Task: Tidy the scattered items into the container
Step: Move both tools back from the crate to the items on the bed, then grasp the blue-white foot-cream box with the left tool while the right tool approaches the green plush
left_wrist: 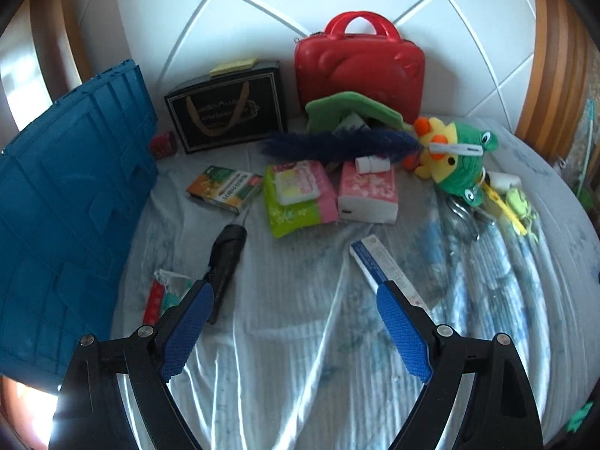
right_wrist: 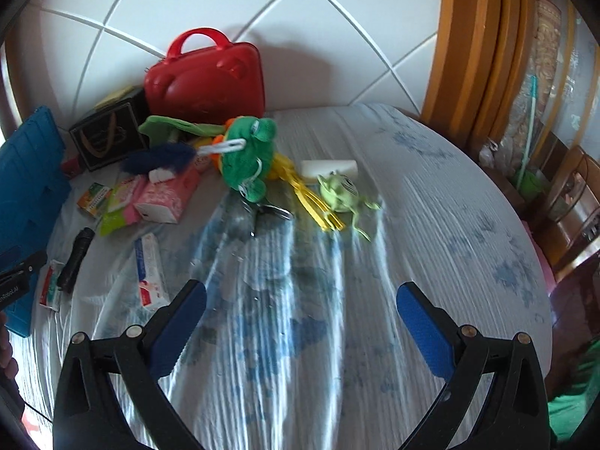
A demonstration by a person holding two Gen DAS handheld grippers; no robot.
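Blue-padded and black-framed, the left gripper (left_wrist: 294,292) tilts down toward the bed with its jaws spread wide and nothing between them. Its left fingertip shows in front of a black flashlight (left_wrist: 227,258) and a small red-and-green packet (left_wrist: 165,294), and its right fingertip overlaps the near end of a white-and-blue tube box (left_wrist: 378,266); whether the pads touch any of these cannot be told. The right gripper (right_wrist: 302,296) is angled down the same way over bare, wrinkled pale-blue bedsheet (right_wrist: 431,195), jaws equally wide and empty, with its view streaked by motion blur.

The blue crate (left_wrist: 63,202) stands at the left edge of the bed, just beside the packet and flashlight. The scattered things lie beyond the left gripper: an orange-and-green box (left_wrist: 225,189), a green-and-pink wipes pack (left_wrist: 296,195), a pink tissue pack (left_wrist: 369,195), a dark blue duster (left_wrist: 337,144), and a frog-and-duck plush (left_wrist: 457,153). A yellow clip (right_wrist: 311,195) and a small green frog toy (right_wrist: 343,191) lie to the right of the plush. A red case (left_wrist: 360,63) and a black gift bag (left_wrist: 228,108) stand against the white headboard (left_wrist: 262,7).
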